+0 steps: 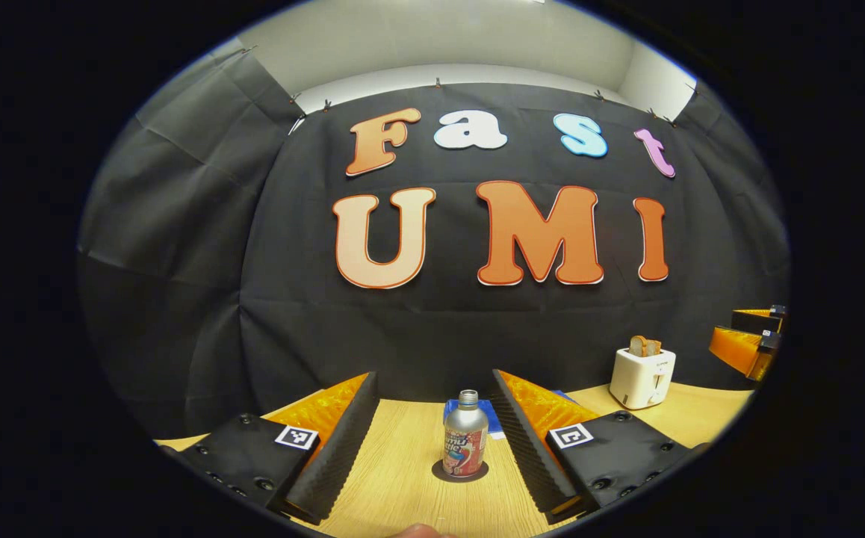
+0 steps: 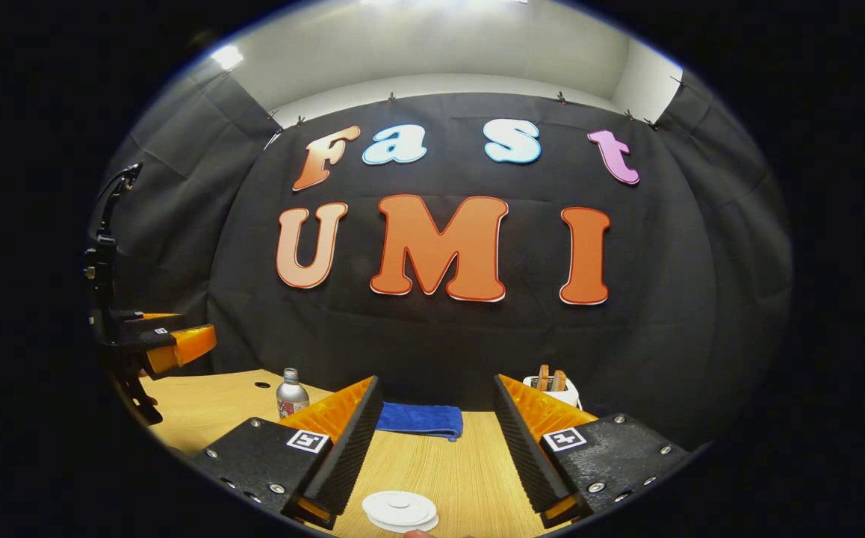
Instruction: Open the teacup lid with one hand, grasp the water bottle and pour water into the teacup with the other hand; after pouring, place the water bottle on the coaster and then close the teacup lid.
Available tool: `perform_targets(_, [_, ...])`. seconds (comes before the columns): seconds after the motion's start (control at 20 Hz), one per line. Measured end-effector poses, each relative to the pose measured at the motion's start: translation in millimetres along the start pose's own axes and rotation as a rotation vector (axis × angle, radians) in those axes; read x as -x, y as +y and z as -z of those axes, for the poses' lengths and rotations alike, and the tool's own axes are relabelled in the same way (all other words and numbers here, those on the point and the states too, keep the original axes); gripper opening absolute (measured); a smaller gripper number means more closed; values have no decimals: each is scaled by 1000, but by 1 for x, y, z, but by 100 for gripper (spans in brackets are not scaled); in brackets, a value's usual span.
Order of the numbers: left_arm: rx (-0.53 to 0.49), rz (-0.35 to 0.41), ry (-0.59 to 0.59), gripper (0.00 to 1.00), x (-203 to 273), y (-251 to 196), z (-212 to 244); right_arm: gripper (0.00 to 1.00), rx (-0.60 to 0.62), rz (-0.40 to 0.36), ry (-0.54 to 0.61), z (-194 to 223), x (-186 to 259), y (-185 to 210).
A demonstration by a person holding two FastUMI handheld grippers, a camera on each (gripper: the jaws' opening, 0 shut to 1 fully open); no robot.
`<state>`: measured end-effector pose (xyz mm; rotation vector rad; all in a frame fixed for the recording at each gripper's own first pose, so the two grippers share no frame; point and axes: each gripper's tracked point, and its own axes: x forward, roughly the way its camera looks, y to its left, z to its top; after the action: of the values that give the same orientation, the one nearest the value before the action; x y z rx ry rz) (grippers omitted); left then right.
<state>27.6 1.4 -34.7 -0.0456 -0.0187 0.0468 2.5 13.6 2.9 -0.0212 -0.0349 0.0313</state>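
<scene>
Left gripper view first: the left tongs [image 1: 432,441] sit wide open at the bottom of the frame, holding nothing, hovering over the wooden worktop [image 1: 395,478]. Right between the two fingers, farther off, the water bottle [image 1: 465,437] stands upright on a dark round coaster [image 1: 460,471], cap off as far as I can see. Its label has colourful print, too blurry to read. A bit of blue cloth [image 1: 450,409] peeks out behind it. Over at the lower right there's a white toaster [image 1: 642,376] with bread sticking out, and the other orange tongs at the far right edge.

Right gripper view: at the left edge the other tongs hang on a black rig. Then the bottle [image 2: 291,394] at lower left, well away from the right tongs [image 2: 436,441], which are also spread wide and empty. Between the fingers, the blue cloth [image 2: 420,419] lies folded at the back, and the white round teacup lid [image 2: 400,509] is at the bottom centre, lying flat and closed. The toaster [image 2: 552,385] pokes up behind the right finger.
</scene>
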Motion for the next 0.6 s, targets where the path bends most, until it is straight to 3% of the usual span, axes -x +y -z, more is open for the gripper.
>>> perform_targets(0.6, [-7,2,-24,96,4,1,-7,89,-3,-10,0,0,0,3])
